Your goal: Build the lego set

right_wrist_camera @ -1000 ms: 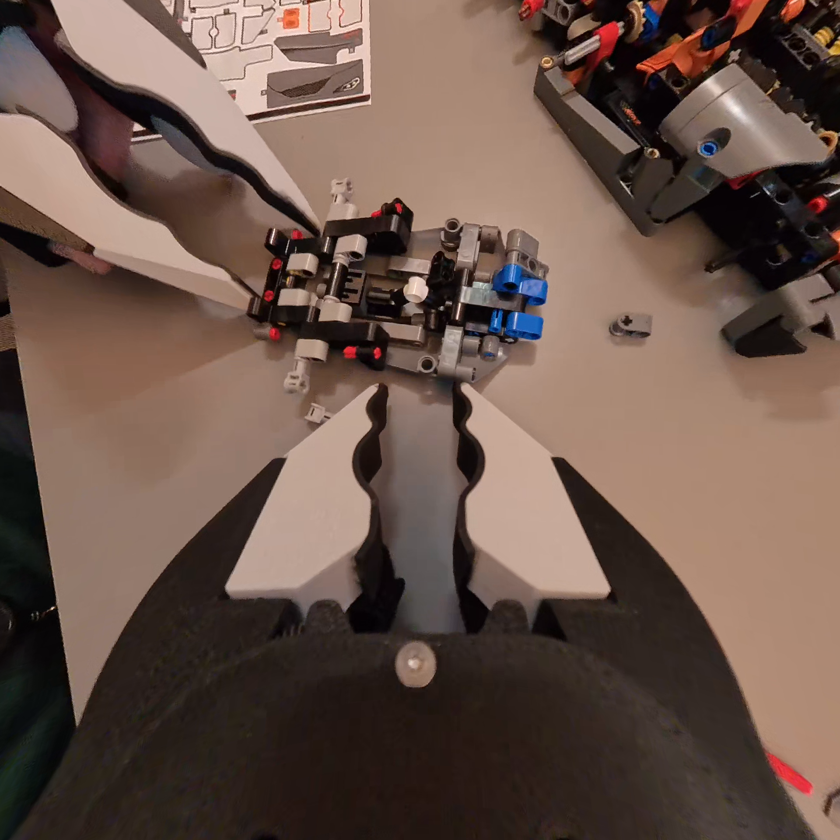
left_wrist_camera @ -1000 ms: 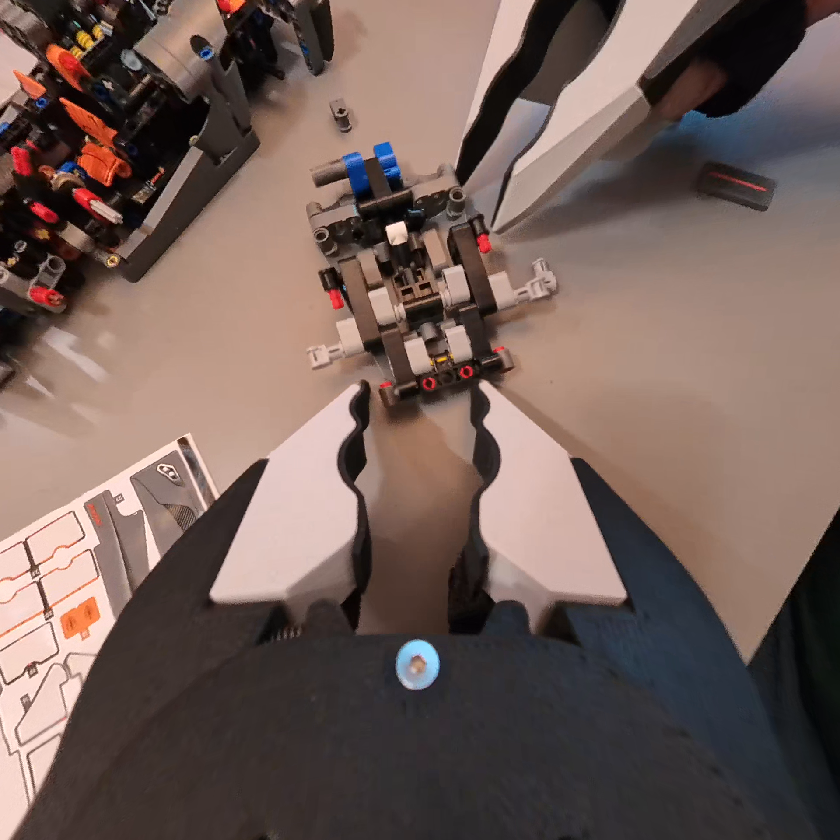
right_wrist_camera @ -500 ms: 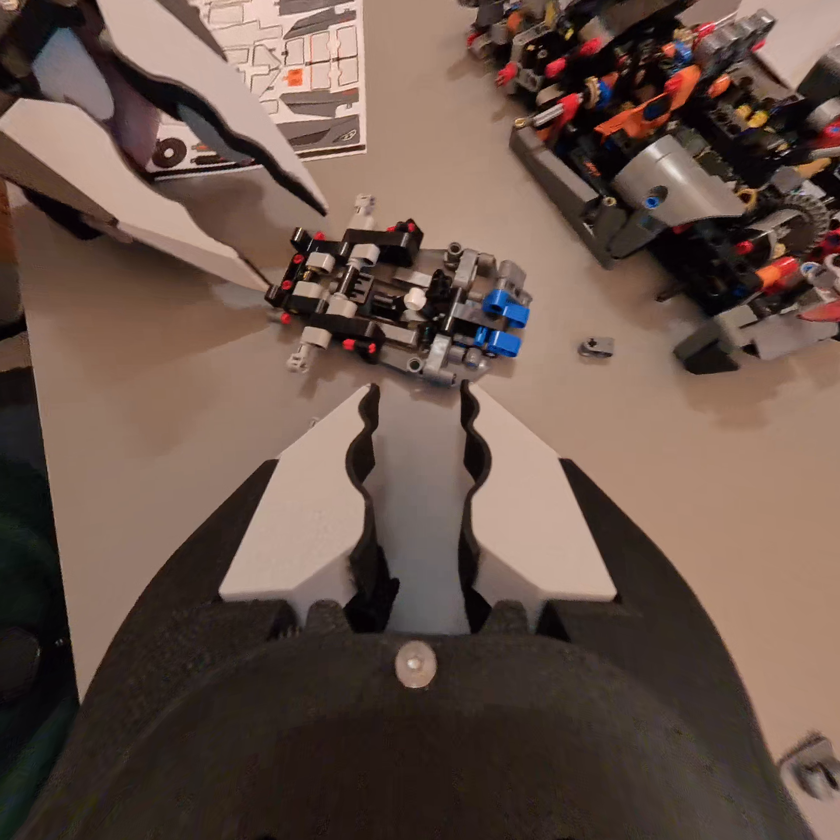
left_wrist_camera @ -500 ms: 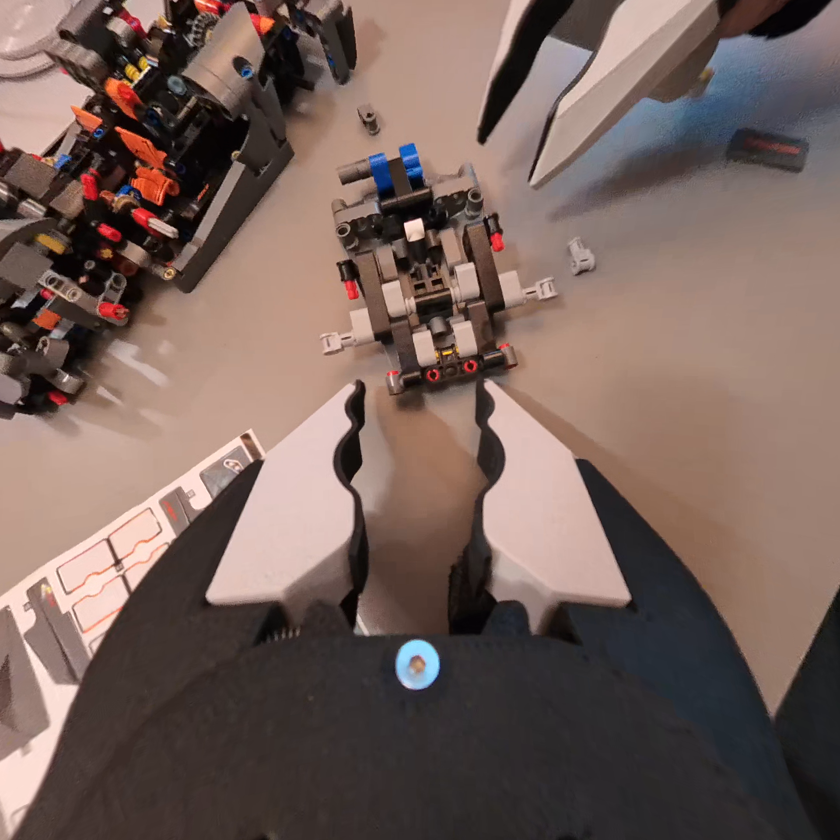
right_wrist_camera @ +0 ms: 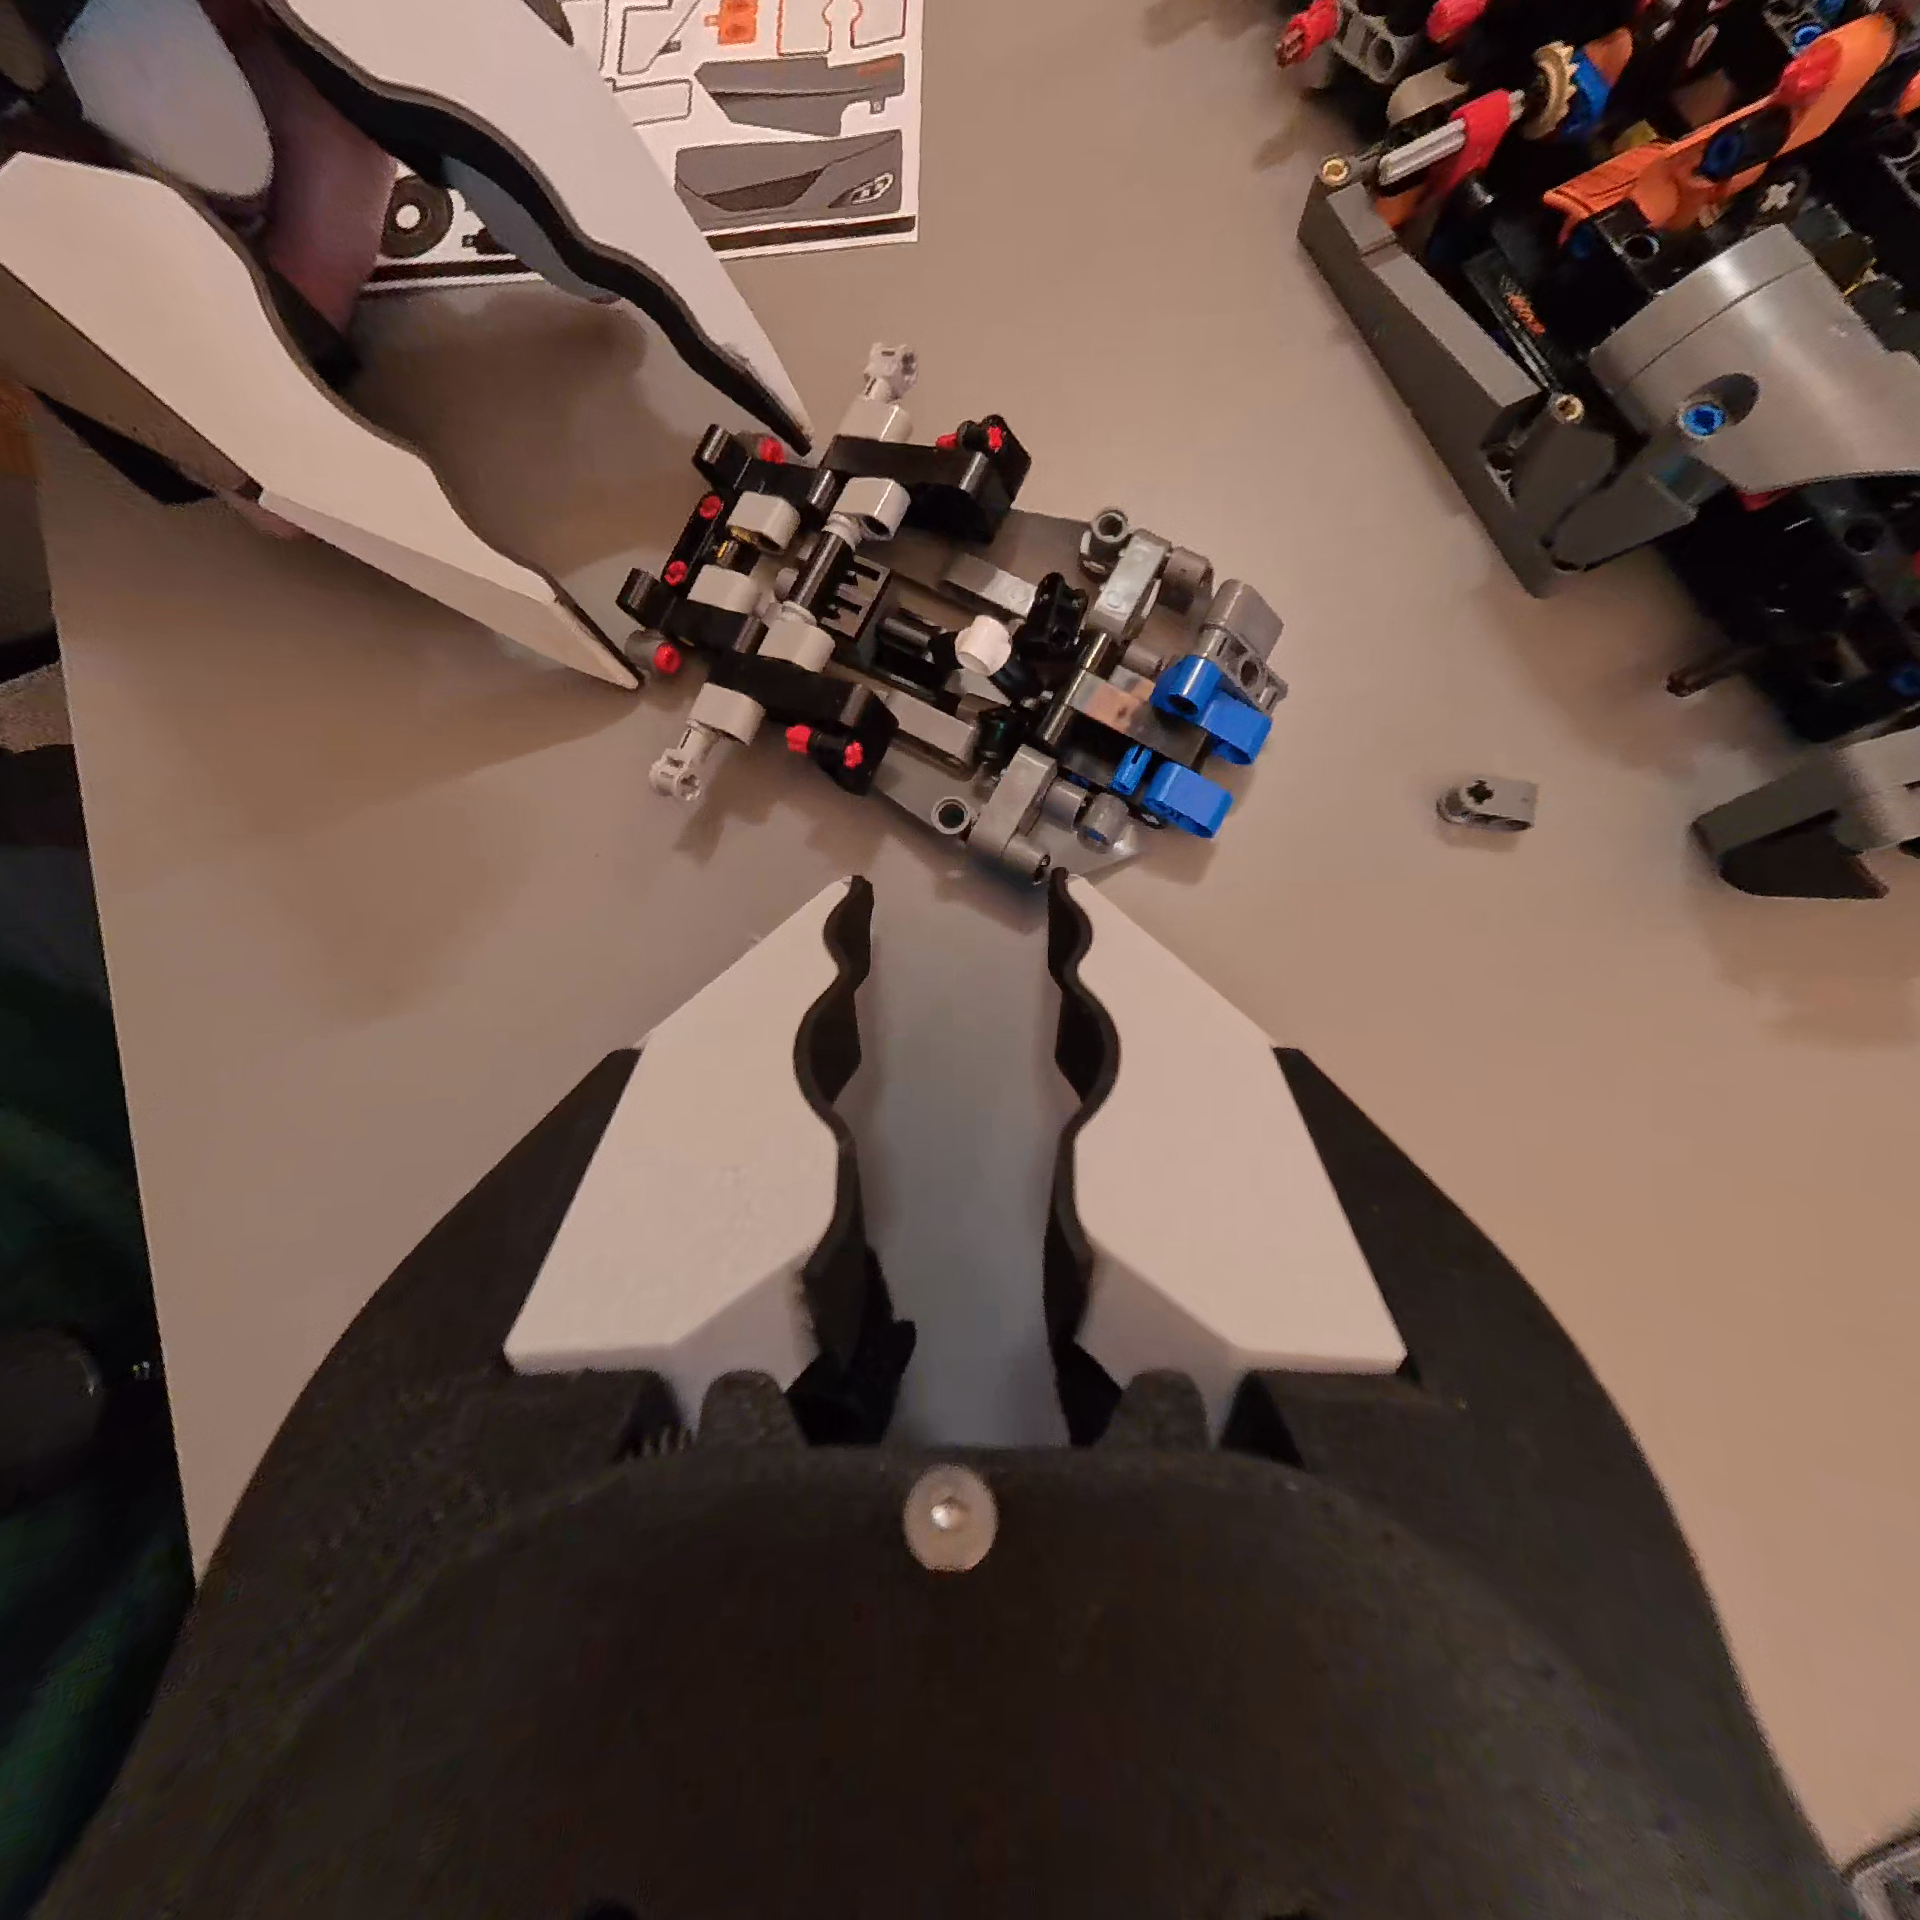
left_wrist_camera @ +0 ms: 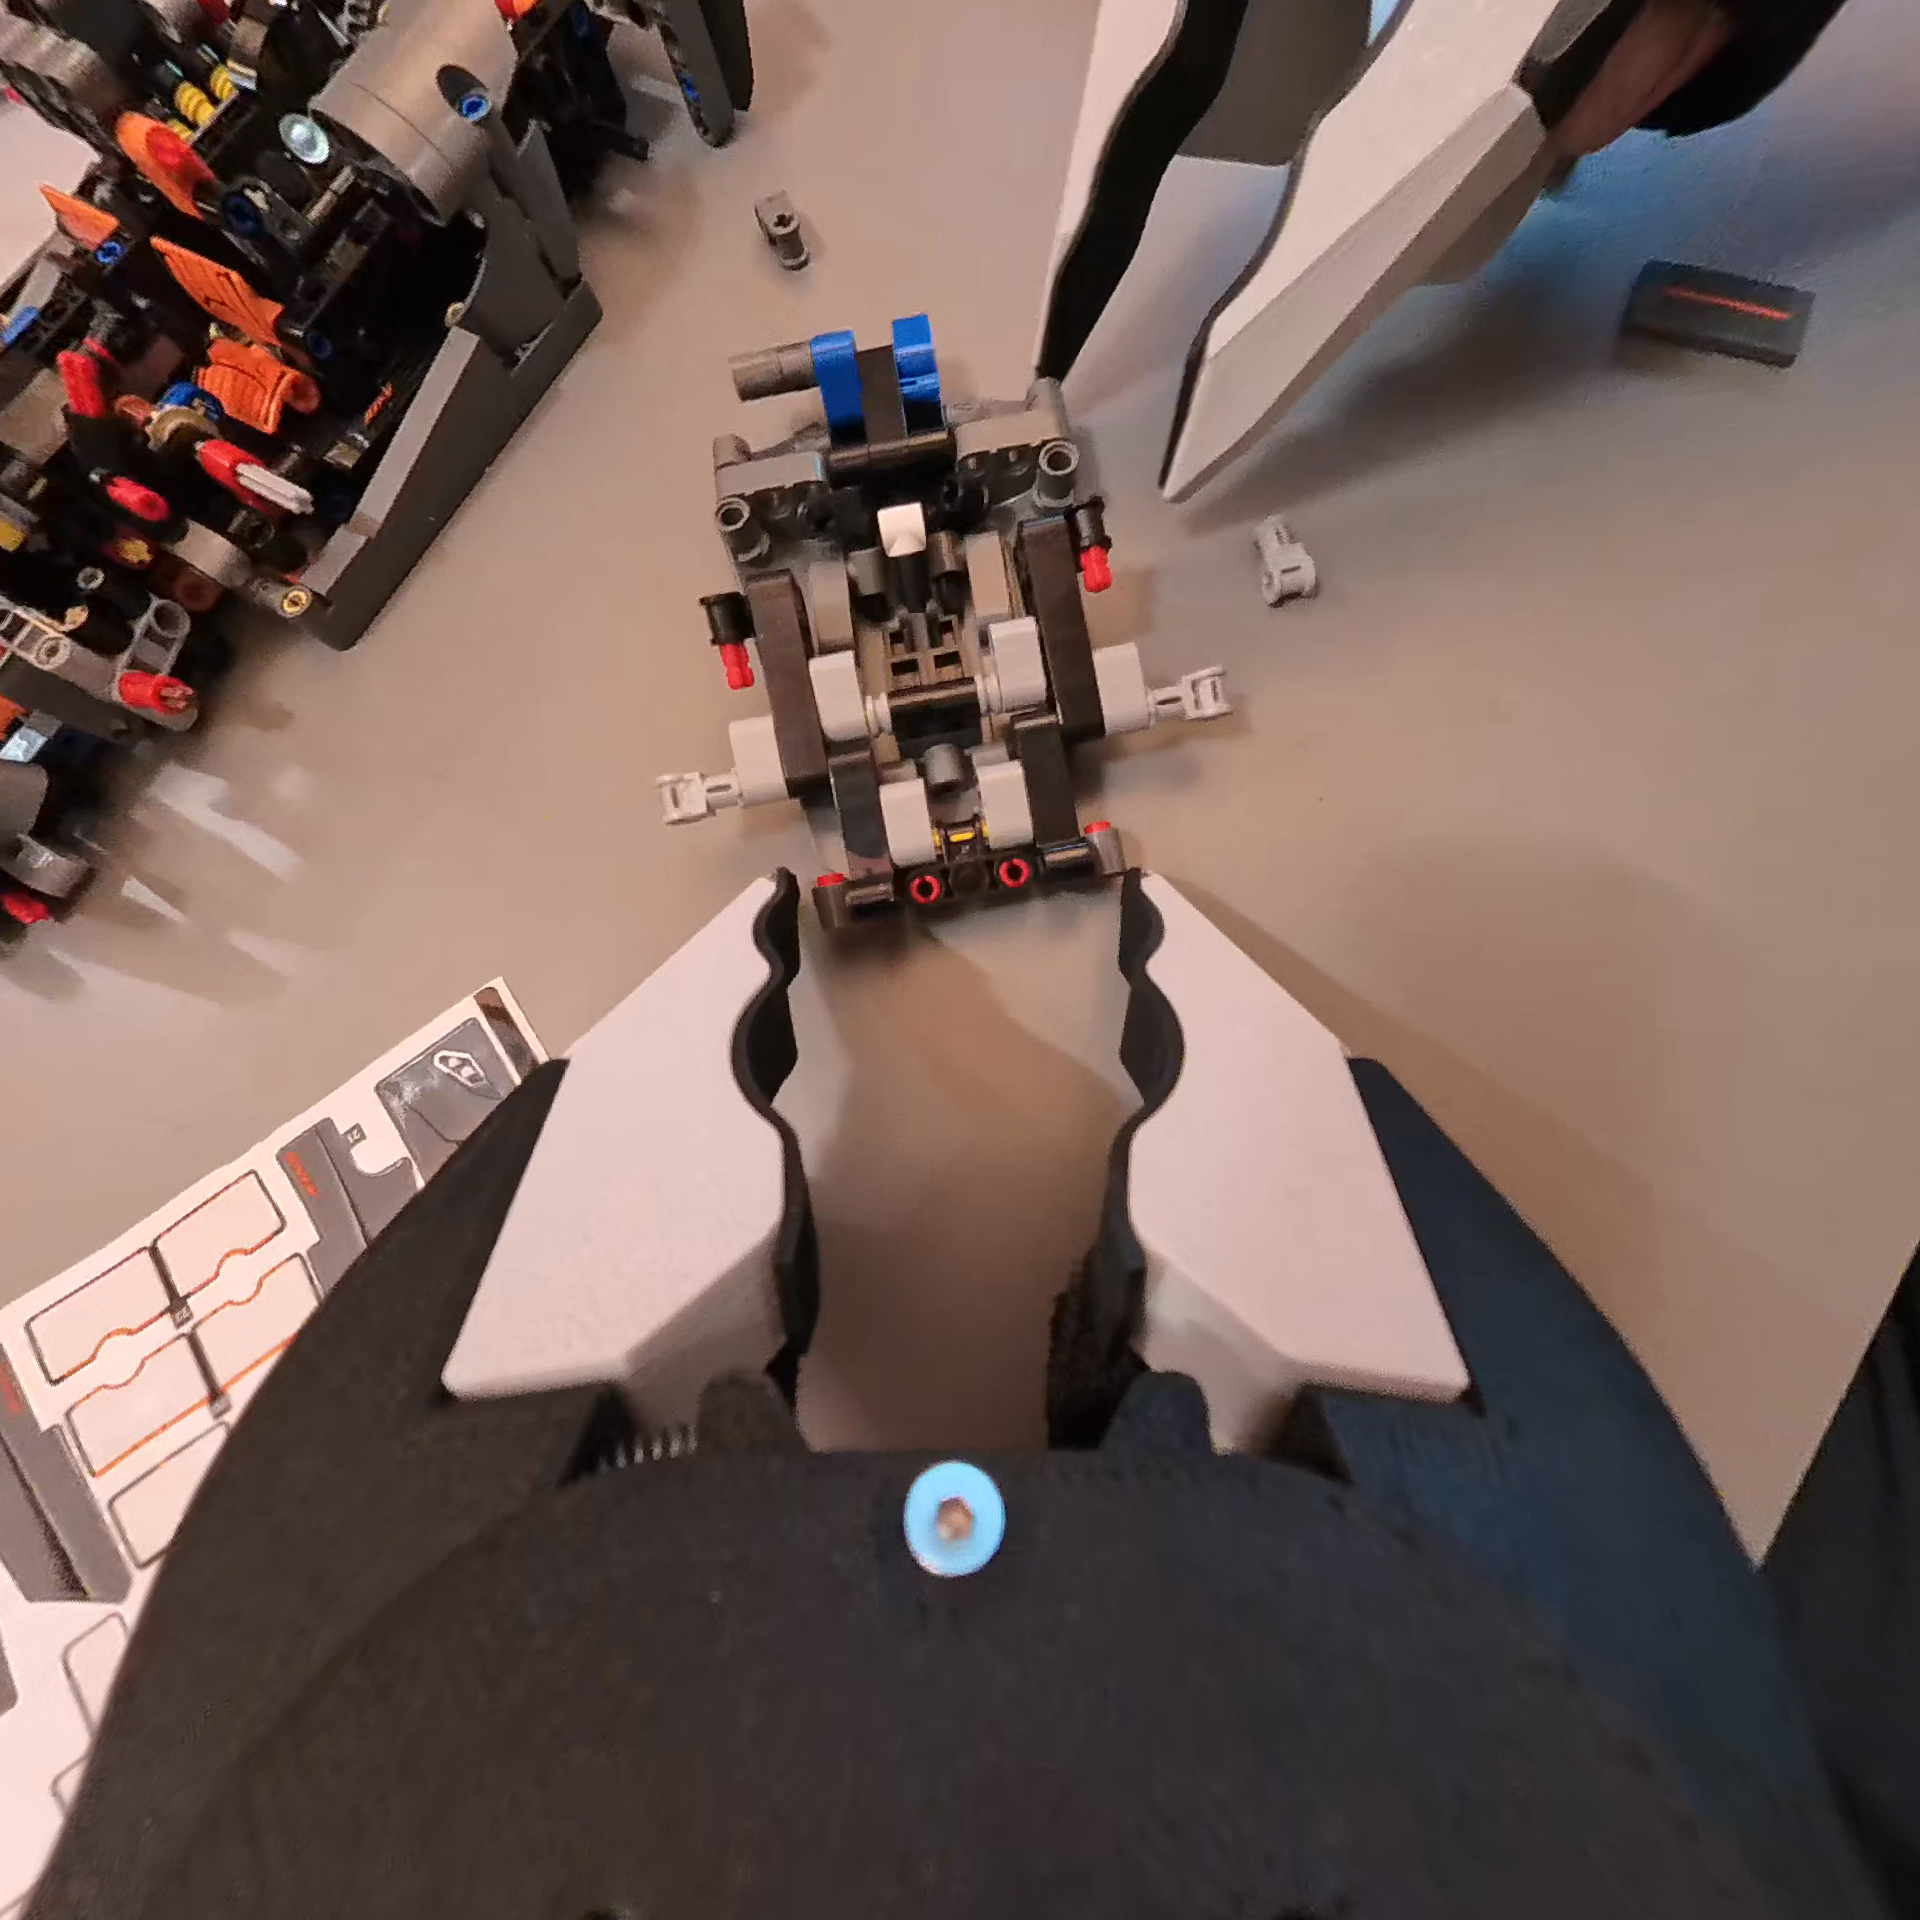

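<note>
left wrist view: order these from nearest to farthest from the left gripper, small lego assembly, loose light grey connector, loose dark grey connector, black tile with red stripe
From the left gripper:
1. small lego assembly, straight ahead, at the fingertips.
2. loose light grey connector, ahead to the right.
3. loose dark grey connector, beyond the assembly's blue end.
4. black tile with red stripe, far right.

a flat grey tabletop point(left_wrist_camera: 1455, 935) filled the view, and a small black rectangular block with a red stripe point(left_wrist_camera: 1714, 324) lay on it.
</note>
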Available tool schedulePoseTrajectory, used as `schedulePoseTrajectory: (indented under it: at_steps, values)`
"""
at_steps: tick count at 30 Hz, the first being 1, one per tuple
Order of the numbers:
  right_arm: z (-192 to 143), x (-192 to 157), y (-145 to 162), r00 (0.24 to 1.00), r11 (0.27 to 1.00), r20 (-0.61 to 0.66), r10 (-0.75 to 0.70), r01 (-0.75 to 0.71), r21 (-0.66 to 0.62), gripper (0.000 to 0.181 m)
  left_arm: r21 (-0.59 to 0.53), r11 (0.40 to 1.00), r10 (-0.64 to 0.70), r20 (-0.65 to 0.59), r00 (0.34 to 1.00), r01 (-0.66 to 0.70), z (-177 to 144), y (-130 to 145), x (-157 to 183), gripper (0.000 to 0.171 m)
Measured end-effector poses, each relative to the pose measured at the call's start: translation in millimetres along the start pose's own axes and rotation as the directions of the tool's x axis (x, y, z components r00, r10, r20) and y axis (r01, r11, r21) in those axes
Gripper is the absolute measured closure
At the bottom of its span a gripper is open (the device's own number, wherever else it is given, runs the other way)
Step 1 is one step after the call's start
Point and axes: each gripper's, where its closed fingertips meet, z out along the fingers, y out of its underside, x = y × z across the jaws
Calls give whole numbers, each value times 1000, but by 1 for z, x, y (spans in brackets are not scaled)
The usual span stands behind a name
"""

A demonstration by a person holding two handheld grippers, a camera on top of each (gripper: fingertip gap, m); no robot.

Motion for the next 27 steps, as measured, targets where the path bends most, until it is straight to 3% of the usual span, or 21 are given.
schedulePoseTrajectory:
  at_steps: [10, 12, 17, 27]
  values:
    - [-4, -10, 7, 1000, 1000, 21, 20, -19, -15, 149, 28, 998, 59, -45, 997, -58, -2, 1, 5, 116]
    - [-5, -13, 8, 999, 1000, 35, 26, -26, -14, 149, 35, 996, 80, -50, 996, -79, -5, 2, 3, 129]
    - [-7, -21, 10, 997, 1000, 73, 21, -20, -22, 151, 31, 995, 96, -77, 992, -94, -8, 5, -3, 130]
    - [-8, -24, 13, 995, 1000, 97, 16, -14, -22, 151, 62, 994, 98, -85, 992, -93, -23, -15, 0, 104]
